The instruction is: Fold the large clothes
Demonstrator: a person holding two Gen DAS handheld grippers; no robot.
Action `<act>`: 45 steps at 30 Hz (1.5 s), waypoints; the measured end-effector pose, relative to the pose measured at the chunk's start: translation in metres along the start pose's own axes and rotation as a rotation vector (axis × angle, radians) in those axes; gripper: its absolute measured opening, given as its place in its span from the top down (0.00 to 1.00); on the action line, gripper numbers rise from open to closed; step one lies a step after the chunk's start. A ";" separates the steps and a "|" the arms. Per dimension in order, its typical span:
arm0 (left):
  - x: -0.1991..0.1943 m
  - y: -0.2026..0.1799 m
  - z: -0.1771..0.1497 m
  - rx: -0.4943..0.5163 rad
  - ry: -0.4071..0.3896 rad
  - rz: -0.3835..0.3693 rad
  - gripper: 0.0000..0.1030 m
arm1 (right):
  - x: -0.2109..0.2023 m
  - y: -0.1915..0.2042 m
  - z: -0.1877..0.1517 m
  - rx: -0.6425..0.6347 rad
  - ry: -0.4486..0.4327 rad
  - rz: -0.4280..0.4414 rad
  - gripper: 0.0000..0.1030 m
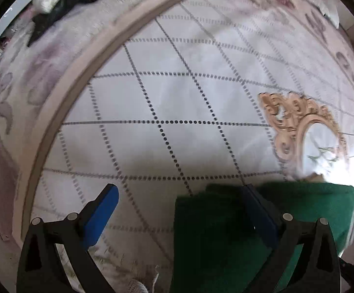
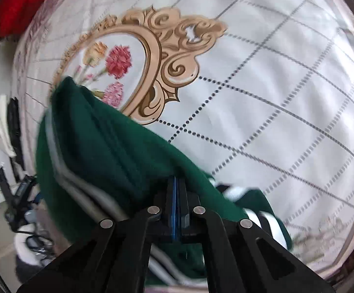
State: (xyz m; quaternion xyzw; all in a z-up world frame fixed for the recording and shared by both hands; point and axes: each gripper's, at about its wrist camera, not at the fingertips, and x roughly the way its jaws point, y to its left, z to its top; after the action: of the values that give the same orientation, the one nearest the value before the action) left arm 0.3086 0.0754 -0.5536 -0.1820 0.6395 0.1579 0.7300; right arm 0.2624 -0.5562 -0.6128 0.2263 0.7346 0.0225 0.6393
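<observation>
the right gripper (image 2: 176, 195) is clamped on a fold of the green garment (image 2: 98, 151), lifting it over the patterned bedspread (image 2: 274, 97) apparently to fold it, while the left gripper (image 1: 177, 210) hangs wide open above it, holding nothing.

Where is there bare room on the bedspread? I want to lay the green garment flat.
Free: the white dotted-grid bedspread, between the beige border band and the gold floral medallion. Crowded: the far edge, with piled dark and white clothes and a red item.
</observation>
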 end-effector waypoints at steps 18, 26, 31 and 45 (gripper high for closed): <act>-0.005 -0.002 -0.180 0.042 0.148 0.064 0.00 | 0.058 -0.037 -0.148 0.296 0.198 0.232 0.98; -0.005 -0.014 -0.173 0.064 0.125 0.078 0.00 | 0.042 -0.021 -0.152 0.167 0.177 0.200 0.46; -0.013 -0.006 -0.190 0.056 0.113 0.068 0.00 | 0.039 -0.042 -0.138 0.232 0.056 0.217 0.31; -0.045 0.017 -0.183 -0.048 0.047 -0.001 0.00 | 0.008 -0.013 -0.102 0.035 0.063 0.037 0.23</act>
State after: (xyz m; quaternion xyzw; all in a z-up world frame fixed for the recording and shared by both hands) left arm 0.1343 0.0044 -0.5311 -0.2031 0.6524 0.1686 0.7104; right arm 0.1613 -0.5385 -0.6062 0.2504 0.7502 0.0287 0.6113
